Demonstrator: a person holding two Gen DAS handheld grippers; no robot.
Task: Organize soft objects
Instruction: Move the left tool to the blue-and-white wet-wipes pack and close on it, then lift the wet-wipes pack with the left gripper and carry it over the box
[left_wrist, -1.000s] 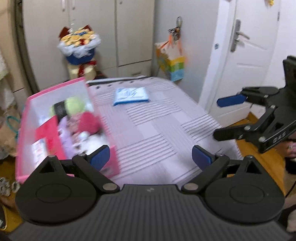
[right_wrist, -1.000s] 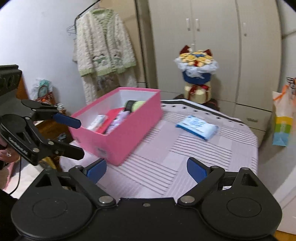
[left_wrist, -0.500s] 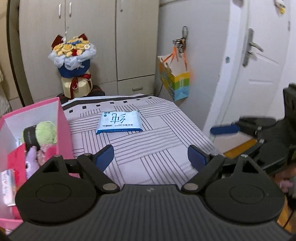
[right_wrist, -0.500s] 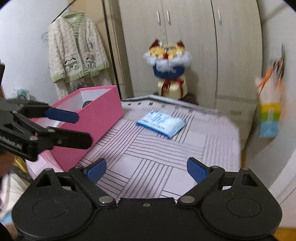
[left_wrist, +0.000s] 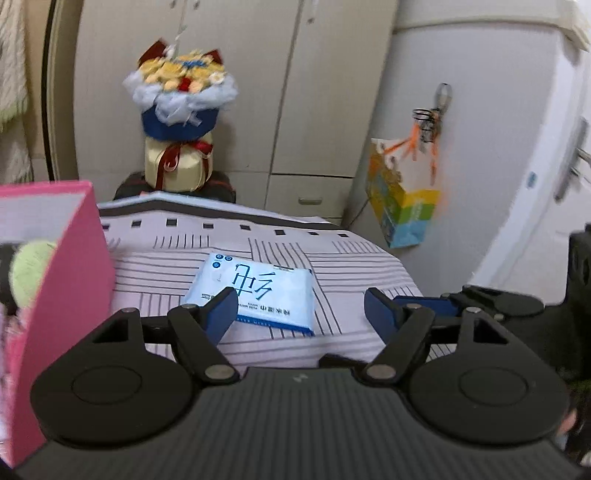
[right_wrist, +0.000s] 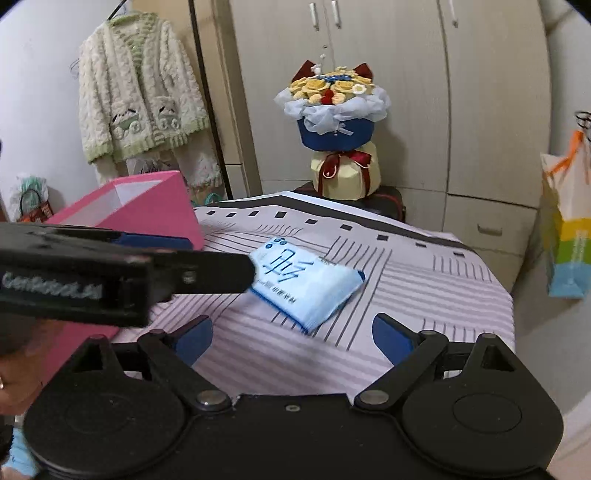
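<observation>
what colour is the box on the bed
Pink outside, with a pale, whitish lining. The box shows best in the right wrist view.

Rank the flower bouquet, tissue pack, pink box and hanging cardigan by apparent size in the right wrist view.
1. Hanging cardigan
2. Flower bouquet
3. Pink box, partly hidden by the left gripper, so its rank is unsure
4. Tissue pack

The tissue pack (left_wrist: 258, 291) in the middle of the frame is wrapped in shiny, smooth plastic. It lies on a soft, matt striped cloth (left_wrist: 354, 266). The pink box (right_wrist: 147, 206) at the left looks like smooth card. The fluffy knitted jacket (right_wrist: 136, 96) at the upper left looks woolly. The cupboard doors (right_wrist: 406, 92) behind are smooth and dull. The paper bag (left_wrist: 402, 210) at the right is a bit glossy.
</observation>
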